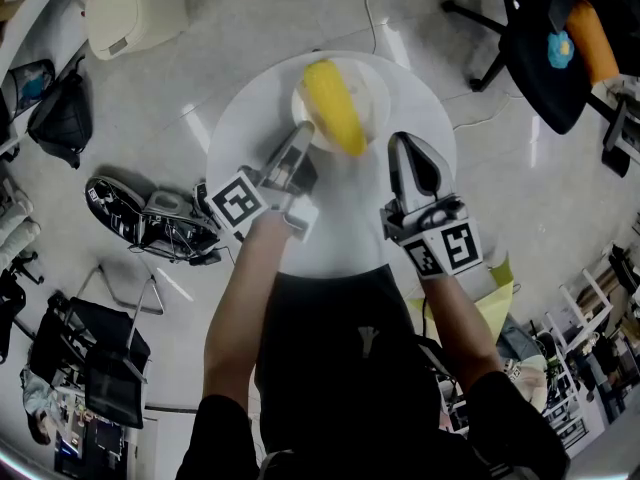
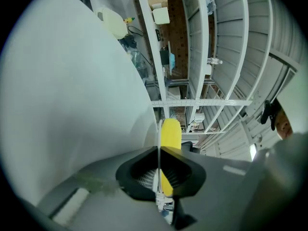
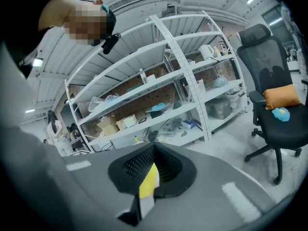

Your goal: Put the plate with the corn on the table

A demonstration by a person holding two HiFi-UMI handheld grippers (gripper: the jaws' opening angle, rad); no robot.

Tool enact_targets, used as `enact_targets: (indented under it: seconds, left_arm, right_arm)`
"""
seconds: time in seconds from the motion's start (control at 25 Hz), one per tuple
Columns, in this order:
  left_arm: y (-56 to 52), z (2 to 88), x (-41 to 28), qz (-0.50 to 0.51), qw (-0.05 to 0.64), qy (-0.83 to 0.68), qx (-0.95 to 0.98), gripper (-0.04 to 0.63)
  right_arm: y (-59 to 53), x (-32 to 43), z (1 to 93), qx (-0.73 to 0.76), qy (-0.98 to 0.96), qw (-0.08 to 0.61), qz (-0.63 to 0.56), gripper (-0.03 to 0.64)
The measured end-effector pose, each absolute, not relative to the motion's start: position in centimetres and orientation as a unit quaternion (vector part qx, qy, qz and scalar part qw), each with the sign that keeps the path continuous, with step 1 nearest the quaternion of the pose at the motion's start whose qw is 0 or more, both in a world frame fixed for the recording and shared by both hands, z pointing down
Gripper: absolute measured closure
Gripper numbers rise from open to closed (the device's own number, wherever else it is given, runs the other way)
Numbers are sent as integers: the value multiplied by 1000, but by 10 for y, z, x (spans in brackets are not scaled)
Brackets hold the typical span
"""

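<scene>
Bright, even overhead light glares off the glossy floor (image 1: 260, 18); fisheye views bend and darken toward the edges.

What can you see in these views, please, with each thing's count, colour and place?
table: 1, white, centre
plate: 1, white, over the table's far side
corn: 1, yellow, on the plate
bin: 1, cream, floor, upper left
bag: 1, black, floor, left
office chair: 1, black, upper right
cushion: 1, orange, on the chair
shelving: 1 run, white, in both gripper views
left tongs: 1, grey, shut on the plate's rim
right tongs: 1, grey, shut, over the table's right side
</scene>
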State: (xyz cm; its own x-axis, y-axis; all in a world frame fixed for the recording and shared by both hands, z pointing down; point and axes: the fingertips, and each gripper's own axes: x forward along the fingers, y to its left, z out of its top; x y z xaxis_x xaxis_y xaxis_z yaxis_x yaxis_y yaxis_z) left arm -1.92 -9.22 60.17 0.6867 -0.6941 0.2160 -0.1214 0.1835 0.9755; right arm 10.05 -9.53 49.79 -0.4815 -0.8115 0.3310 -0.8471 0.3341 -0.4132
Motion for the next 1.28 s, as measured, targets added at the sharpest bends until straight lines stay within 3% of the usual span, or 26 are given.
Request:
enact_targets:
  seconds: [1.28]
  left_arm:
    - [-93,607,-19,-188,694,-353,598,575]
  right_arm:
    - [-92,105,500,509,-816,37,271,607]
